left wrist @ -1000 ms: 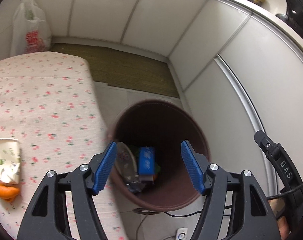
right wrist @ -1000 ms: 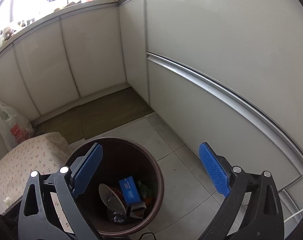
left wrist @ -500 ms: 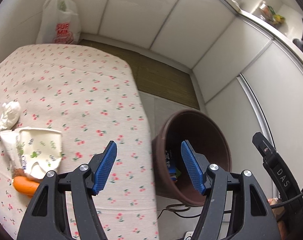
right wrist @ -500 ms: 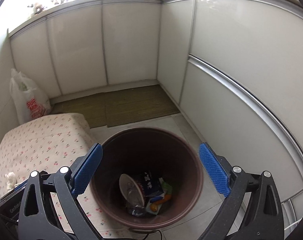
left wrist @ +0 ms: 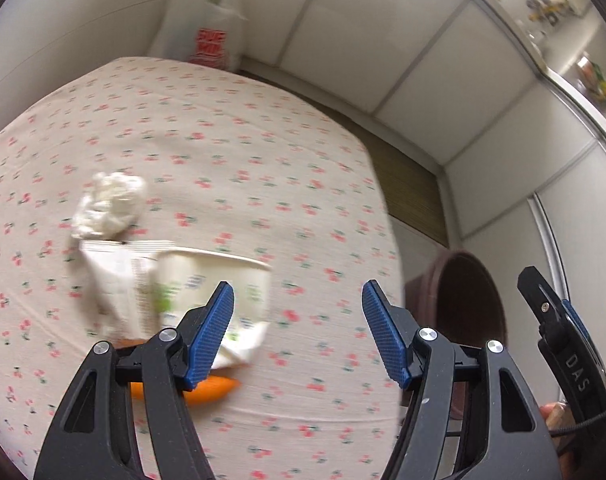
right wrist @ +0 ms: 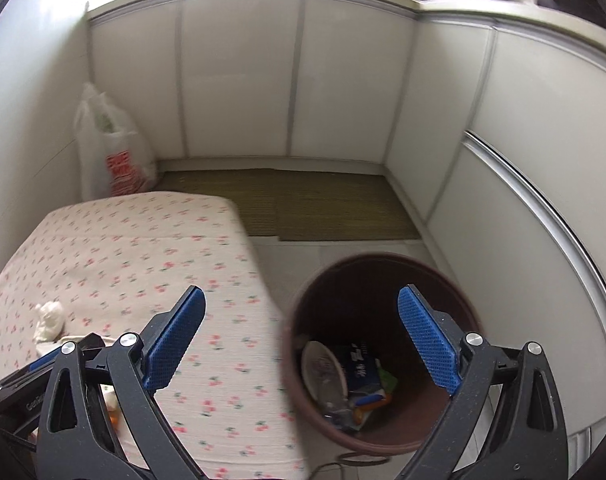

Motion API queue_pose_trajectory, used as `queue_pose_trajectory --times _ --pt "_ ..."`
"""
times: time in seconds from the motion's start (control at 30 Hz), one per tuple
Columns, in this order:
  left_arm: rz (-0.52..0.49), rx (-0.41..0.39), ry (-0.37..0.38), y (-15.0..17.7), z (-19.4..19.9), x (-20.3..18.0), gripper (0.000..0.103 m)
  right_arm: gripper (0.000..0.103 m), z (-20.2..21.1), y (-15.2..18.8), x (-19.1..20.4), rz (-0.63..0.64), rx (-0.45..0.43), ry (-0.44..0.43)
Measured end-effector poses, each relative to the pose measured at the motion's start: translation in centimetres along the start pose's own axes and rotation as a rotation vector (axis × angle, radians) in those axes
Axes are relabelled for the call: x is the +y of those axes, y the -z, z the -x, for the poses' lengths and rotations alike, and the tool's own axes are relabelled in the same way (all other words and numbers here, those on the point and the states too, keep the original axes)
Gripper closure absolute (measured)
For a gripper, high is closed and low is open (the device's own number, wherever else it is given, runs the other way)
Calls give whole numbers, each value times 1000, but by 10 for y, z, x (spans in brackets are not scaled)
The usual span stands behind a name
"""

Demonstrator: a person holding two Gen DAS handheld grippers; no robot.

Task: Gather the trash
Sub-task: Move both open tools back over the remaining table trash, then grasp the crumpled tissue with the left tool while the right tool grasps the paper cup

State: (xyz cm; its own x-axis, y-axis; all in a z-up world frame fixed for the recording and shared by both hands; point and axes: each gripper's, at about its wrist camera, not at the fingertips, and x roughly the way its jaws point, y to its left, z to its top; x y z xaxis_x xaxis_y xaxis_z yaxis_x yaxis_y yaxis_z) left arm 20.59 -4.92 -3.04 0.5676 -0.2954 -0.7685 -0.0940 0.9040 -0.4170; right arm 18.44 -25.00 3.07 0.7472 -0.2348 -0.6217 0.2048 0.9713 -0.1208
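Left wrist view shows my left gripper [left wrist: 297,332] spread and empty, the crumpled tissue [left wrist: 109,204], cup [left wrist: 215,292] and orange scrap [left wrist: 211,390] at lower left uncollected, several pieces already in the bin [right wrist: 383,344] under my likewise empty, spread right gripper [right wrist: 299,344].

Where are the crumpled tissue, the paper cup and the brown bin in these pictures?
crumpled tissue [left wrist: 110,204], left wrist view, middle of the white wad.
paper cup [left wrist: 207,280], left wrist view, its side wall below the rim.
brown bin [right wrist: 383,446], right wrist view, near outer wall.
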Motion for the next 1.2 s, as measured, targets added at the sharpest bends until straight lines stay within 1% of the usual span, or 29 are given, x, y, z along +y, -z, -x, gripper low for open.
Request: queue_pose_trajectory --times 0.23,0.5,0.67,0.77,0.83,0.9,1.0,1.03,1.1,1.17,1.2 --pt "63 -18 -58 -17 3 48 37 10 -8 1 58 102 3 -73" --pt "103 -19 -152 -41 -7 98 37 10 -11 8 118 235 -7 -157" --pt "118 35 -191 -57 -26 122 37 10 -13 14 140 297 -1 -196" --pt "103 72 -215 -64 -40 130 37 10 -17 18 147 318 24 -224" --pt "115 96 -213 -67 -47 135 37 10 -22 20 150 324 50 -237" --pt "132 119 -191 -69 -53 139 37 10 -27 22 151 322 81 -255" --pt "80 156 -196 -67 -62 133 38 8 -39 26 149 297 155 -295" --pt "54 159 -203 -65 -63 129 39 8 -43 27 148 285 176 -306" --pt "36 156 -186 -62 -62 125 49 7 -53 31 147 271 230 -331" --pt "32 153 -162 -60 -61 123 61 7 -62 35 146 259 279 -364" --pt "22 150 -154 -59 -60 121 64 7 -66 37 146 246 306 -380"
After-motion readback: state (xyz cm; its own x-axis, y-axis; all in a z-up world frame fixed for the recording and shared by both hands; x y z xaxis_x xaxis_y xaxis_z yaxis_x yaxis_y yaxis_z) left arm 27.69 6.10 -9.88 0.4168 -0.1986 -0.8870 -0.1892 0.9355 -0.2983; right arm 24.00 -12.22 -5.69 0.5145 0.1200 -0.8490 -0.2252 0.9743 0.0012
